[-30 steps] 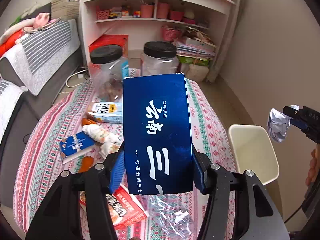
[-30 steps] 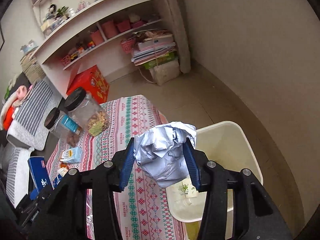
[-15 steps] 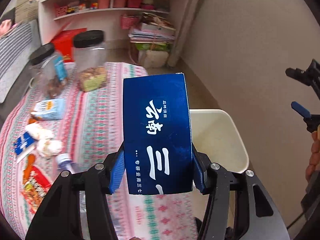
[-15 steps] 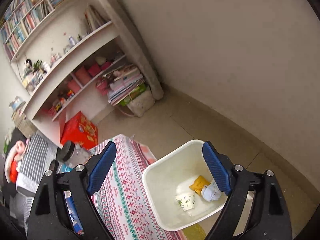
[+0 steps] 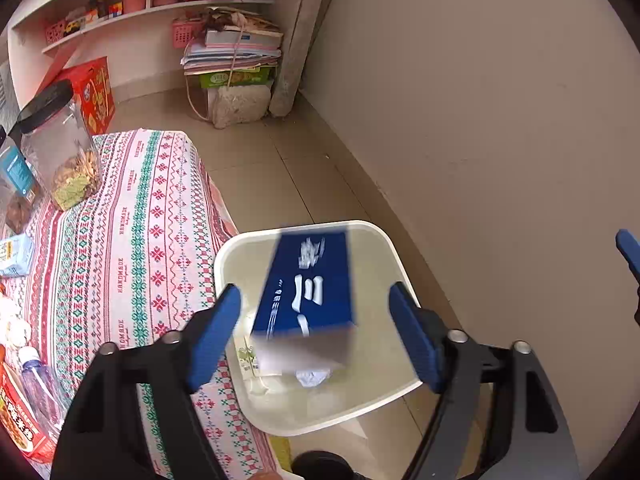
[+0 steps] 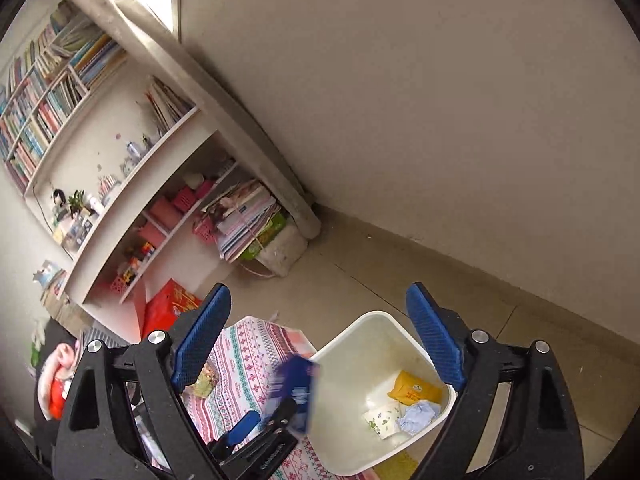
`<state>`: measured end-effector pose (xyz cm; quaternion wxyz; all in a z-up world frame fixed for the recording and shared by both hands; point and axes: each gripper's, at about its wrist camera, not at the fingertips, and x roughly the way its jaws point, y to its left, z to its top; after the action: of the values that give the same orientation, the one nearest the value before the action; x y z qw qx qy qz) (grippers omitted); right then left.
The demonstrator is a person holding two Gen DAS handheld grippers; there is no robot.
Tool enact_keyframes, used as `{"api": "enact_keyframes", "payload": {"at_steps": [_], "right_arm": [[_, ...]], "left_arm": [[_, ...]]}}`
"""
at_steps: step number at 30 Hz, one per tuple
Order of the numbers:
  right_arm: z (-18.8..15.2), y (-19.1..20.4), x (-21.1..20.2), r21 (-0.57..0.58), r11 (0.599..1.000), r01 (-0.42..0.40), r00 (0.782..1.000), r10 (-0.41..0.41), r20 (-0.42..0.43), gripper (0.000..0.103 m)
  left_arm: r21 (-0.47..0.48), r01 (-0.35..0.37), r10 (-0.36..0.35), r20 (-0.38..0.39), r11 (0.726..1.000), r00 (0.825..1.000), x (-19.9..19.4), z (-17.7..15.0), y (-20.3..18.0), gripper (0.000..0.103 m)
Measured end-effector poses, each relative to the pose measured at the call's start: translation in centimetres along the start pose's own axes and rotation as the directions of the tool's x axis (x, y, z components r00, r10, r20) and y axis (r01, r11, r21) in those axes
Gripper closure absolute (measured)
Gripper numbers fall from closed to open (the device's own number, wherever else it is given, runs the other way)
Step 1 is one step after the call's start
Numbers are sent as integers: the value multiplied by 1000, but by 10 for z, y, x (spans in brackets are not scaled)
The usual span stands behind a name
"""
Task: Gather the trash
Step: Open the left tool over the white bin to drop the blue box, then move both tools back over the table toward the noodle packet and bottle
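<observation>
Since a second ago both hands swung off the table (image 5: 132, 216) toward the bin: the blue box, then clamped in the left jaws, is now loose, and the crumpled paper the right jaws held is gone from them.

Left to right: jars (image 5: 60, 148), a small carton and a plastic bottle (image 5: 40, 384) lie on the patterned table, with more wrappers at the far left edge. Just right of the table edge stands the white bin (image 5: 384, 240) on the floor.

Left gripper (image 5: 316, 336) hangs over the bin, jaws opening wide, pads clear of the blue box (image 5: 312, 288). The box sits between and ahead of the jaws, motion-blurred, long axis pointing away from the camera, tipping into the bin mouth; looks mid-drop.

Right gripper (image 6: 318, 340): jaws spread wide, nothing between them. In its view the bin holds a yellow packet (image 6: 416, 390), a white printed wrapper and the pale blue paper wad (image 6: 418, 414).

Remaining trash lies back left on the table; the left hand is probably nearer it.
</observation>
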<state>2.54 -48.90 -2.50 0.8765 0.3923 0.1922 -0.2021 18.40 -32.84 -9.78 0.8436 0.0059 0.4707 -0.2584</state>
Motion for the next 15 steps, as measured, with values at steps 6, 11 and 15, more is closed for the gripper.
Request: {"api": "enact_keyframes", "payload": {"at_steps": [6, 11, 15], "right_arm": [[-11, 19, 8, -10, 997, -71, 997, 70, -43, 16], [-45, 66, 22, -150, 982, -113, 987, 93, -132, 16], [-94, 118, 36, -345, 928, -141, 972, 64, -225, 13]], "left_arm": [[-20, -47, 47, 10, 999, 999, -34, -12, 25, 22], [-76, -181, 188, 99, 981, 977, -99, -30, 78, 18], [-152, -275, 294, 122, 949, 948, -138, -43, 135, 17]]}}
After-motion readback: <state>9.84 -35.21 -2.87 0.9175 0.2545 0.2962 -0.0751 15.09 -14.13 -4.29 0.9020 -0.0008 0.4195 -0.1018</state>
